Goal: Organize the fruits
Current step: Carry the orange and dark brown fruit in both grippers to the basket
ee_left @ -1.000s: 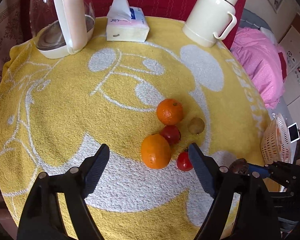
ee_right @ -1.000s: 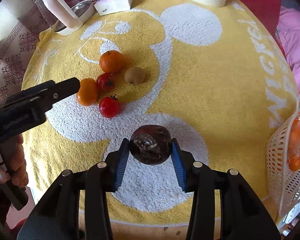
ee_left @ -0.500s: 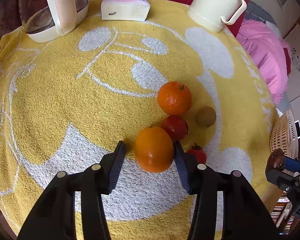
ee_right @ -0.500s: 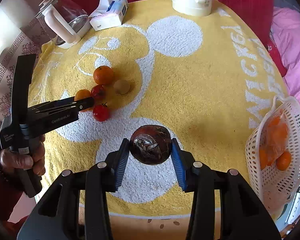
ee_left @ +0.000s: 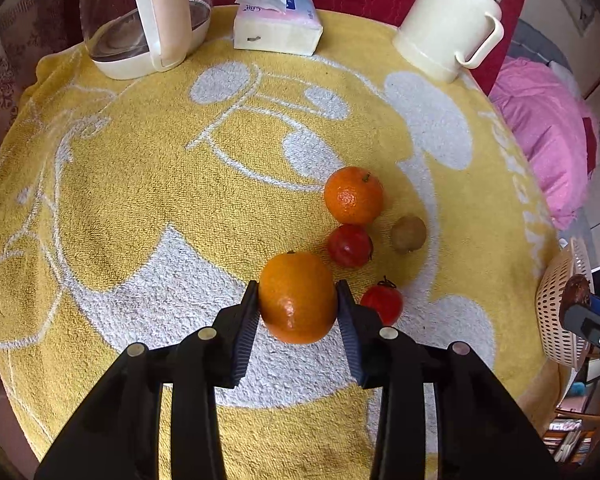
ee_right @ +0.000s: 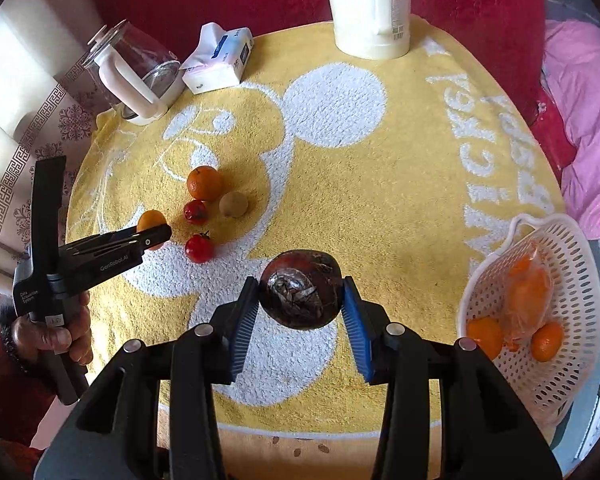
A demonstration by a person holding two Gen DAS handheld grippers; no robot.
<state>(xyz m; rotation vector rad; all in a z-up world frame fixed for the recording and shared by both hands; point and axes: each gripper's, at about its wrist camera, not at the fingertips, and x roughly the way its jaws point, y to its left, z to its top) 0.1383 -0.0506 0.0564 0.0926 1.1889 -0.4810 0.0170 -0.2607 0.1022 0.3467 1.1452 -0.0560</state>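
My left gripper [ee_left: 297,286] has its jaws closing on a big orange [ee_left: 296,300] that rests on the yellow towel [ee_left: 140,168]; both pads press its sides. Beside it lie a second orange [ee_left: 353,195], a dark red fruit [ee_left: 349,245], a brown kiwi-like fruit [ee_left: 409,233] and a red tomato [ee_left: 382,302]. My right gripper [ee_right: 300,282] is shut on a dark brown-red round fruit [ee_right: 300,292], held above the towel. A white mesh basket [ee_right: 572,240] at the table's right edge holds loose oranges and a bagged one.
At the back of the round table stand a glass kettle [ee_left: 140,20], a tissue pack [ee_left: 276,28] and a cream jug [ee_left: 448,20]. Pink bedding [ee_left: 548,140] lies beyond the right edge. A hand [ee_right: 52,336] grips the left tool.
The left jaws went from wide open to closed around the big orange. The right gripper rose and drew back with its dark fruit, and the basket came further into its view.
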